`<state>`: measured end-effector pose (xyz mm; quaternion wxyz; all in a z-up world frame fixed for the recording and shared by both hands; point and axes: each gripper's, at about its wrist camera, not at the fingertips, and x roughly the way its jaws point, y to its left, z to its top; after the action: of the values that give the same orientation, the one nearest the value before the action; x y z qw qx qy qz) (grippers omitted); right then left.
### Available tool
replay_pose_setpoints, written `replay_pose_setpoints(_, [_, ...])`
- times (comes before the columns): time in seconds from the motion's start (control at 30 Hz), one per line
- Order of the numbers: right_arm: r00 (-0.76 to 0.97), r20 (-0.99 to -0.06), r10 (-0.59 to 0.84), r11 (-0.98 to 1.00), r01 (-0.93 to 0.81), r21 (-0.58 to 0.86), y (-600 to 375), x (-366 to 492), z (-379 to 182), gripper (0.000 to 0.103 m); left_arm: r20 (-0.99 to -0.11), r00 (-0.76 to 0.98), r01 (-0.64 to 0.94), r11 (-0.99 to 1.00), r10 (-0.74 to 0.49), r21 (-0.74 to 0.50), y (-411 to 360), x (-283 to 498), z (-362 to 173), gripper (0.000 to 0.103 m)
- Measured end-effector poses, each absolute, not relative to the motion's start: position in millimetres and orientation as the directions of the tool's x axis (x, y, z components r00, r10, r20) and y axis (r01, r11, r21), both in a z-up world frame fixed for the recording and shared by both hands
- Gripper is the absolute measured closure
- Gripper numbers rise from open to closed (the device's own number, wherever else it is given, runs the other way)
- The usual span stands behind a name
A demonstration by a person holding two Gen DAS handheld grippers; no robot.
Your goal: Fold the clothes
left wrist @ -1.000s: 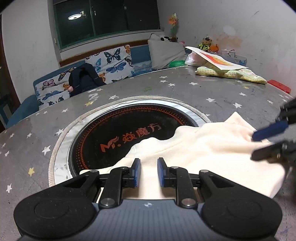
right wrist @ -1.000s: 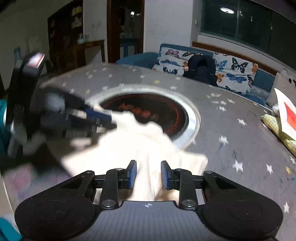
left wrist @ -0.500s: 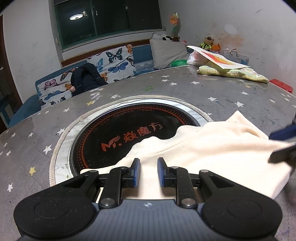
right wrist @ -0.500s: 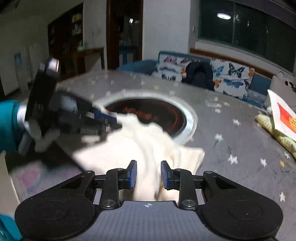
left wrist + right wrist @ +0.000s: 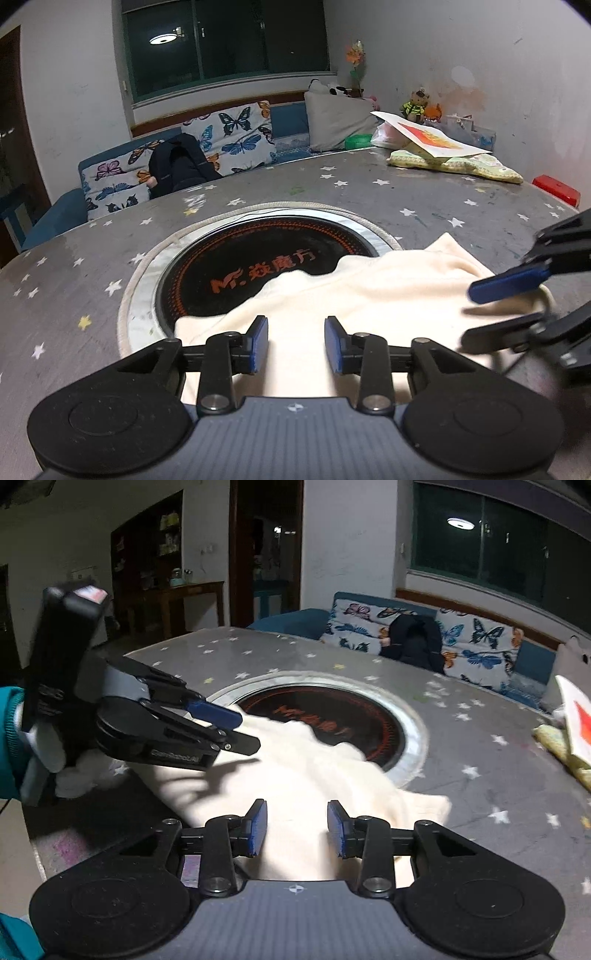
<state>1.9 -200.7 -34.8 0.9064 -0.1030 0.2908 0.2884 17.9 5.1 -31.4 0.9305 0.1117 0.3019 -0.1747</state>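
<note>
Lying rumpled, soft cream garment [image 5: 388,291] overlaps glossy round cooktop [image 5: 258,266].

The near edge of the cream garment [image 5: 369,295] is hidden behind the left gripper [image 5: 295,345] body. The right gripper [image 5: 491,314] is cut off by the frame's right edge, its lower finger blurred. In the right wrist view, the garment's right part is motion-blurred; the teal sleeve [image 5: 11,738] is cropped at the left edge, the red-printed sheet [image 5: 576,720] at the right.
</note>
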Motion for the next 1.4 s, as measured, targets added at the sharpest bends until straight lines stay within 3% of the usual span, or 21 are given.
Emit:
replay_pose_setpoints(0.2, [0.653,-0.605,0.456,0.816,-0.579,-0.010,-197.7,4.3,-47.3,0.058,-0.605,0.760,0.357,0.930,-0.238,0.082,24.9,-1.5,-30.6,0.069])
replay_pose_setpoints(0.53, [0.657,-0.608,0.445,0.827,-0.562,-0.002,-204.1,5.2,-54.2,0.057,-0.606,0.765,0.304,0.952,-0.218,0.042,52.9,-17.7,-37.7,0.064])
replay_pose_setpoints(1.0, [0.687,-0.588,0.427,0.856,-0.517,0.018,-193.2,24.3,-40.6,0.055,-0.577,0.784,0.302,0.953,-0.228,0.034,49.3,-20.7,-25.8,0.065])
replay_pose_setpoints(1.4, [0.661,-0.635,0.400,0.865,-0.501,0.023,-184.5,43.8,-53.8,0.052,-0.602,0.771,0.280,0.959,-0.208,0.028,55.4,-16.9,-35.5,0.064])
